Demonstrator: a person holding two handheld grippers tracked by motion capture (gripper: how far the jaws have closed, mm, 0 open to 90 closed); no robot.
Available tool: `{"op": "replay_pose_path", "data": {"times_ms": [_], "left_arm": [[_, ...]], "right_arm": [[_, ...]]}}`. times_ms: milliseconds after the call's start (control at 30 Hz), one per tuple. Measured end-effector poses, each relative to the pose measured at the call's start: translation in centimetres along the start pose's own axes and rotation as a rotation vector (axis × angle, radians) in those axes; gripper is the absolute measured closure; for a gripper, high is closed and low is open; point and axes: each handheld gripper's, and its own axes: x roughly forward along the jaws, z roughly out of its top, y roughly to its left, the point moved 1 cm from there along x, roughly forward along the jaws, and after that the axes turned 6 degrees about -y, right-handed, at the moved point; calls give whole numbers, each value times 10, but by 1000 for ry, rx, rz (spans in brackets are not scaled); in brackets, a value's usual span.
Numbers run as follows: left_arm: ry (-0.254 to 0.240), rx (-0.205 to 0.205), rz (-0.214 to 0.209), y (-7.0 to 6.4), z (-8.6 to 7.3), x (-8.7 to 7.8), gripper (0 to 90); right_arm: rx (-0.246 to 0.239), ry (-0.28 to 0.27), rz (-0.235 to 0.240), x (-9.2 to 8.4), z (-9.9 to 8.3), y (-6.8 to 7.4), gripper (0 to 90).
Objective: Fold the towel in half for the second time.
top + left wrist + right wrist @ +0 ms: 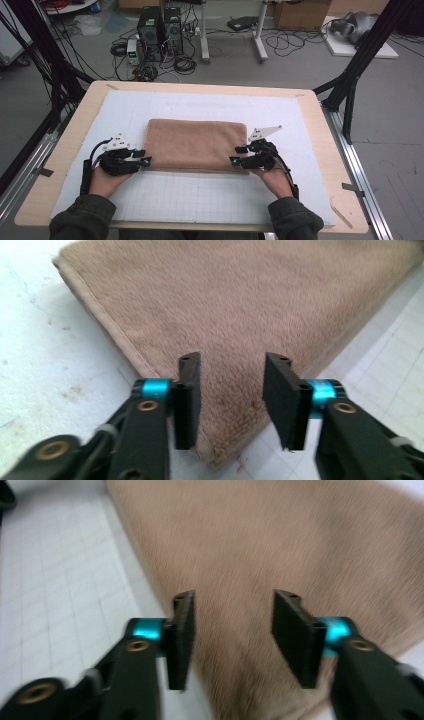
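A tan towel (196, 144), folded into a rectangle, lies flat on the white gridded mat (200, 197). My left gripper (143, 157) is at the towel's near left corner and my right gripper (239, 154) at its near right corner. In the left gripper view the left gripper (231, 397) is open, the towel (240, 305) corner lying flat below the gap, untouched by the pads. In the right gripper view the right gripper (234, 636) is open too, its jaws apart over the towel (280, 555), which looks motion-blurred.
The mat covers a wooden table (325, 130) with black frame posts (367, 50) at both sides. Beyond the far edge, computer towers (160, 32), cables and boxes sit on the floor. Bare mat stretches in front of the towel.
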Motion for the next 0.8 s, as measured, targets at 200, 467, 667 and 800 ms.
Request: {"op": "replay_pose_path", "data": {"times_ms": [200,467,667,800], "left_arm": [[-25,-9,-22,-3,2,-2,403],[-30,-7,-27,-7,2,-10,350],[-37,-13,-20,-8,3,-18,300],[-45,-17,-13,-9,2,-24,275]], "right_arm": [[-11,7,-33,3,5,0,377],[-12,1,-51,-4,0,2,296],[-10,-18,-65,-13,-3,4,236],[-4,-33,-80,-19,-5,6,202]]}}
